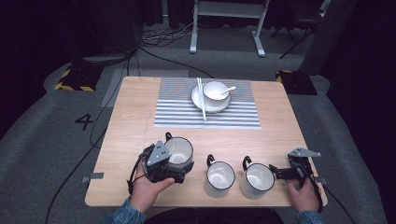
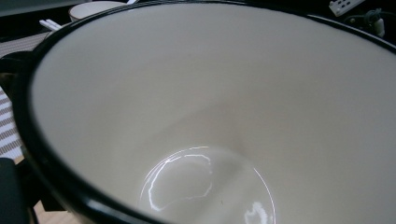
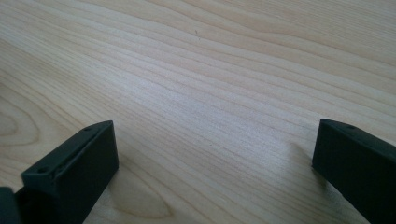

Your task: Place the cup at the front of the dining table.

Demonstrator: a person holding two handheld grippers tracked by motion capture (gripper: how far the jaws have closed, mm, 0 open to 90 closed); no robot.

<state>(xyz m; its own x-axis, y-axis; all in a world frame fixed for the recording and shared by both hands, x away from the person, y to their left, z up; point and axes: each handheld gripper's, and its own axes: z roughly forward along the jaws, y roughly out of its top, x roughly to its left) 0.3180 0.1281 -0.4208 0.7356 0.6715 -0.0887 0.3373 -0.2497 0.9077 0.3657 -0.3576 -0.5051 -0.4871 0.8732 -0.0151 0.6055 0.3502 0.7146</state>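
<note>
The left hand-held gripper [image 1: 180, 173] is clamping the near wall of a white mug with a black rim [image 1: 179, 151], and the mug is sitting at about seven o'clock on the wooden worktop [image 1: 130, 121], tilted slightly with its handle pointing toward eleven o'clock. In the left gripper view, the mug's glossy white interior [image 2: 224, 107] is lying right against the camera, its black rim running along the left and bottom edges, which is consistent with jaws closed over the mug's wall (one jaw inside, one outside, as far as the high view allows). The right hand-held gripper [image 1: 275, 172] is resting at about five o'clock, just beside a third mug [image 1: 257, 180] and pointing toward it; whether it is touching that mug cannot be told. In the right gripper view, its two black jaws are standing wide apart with bare wood grain [image 3: 210, 93] between them. A second mug [image 1: 219, 178] is standing at six o'clock, between the held mug and the third one, upright and apart from both. At twelve o'clock, a striped placemat [image 1: 205, 114] is carrying a white plate [image 1: 200, 100] with a bowl [image 1: 215, 90] on it, a spoon [image 1: 229, 88] lying in the bowl, and a pair of chopsticks [image 1: 201, 100] lying across the plate's left edge.
</note>
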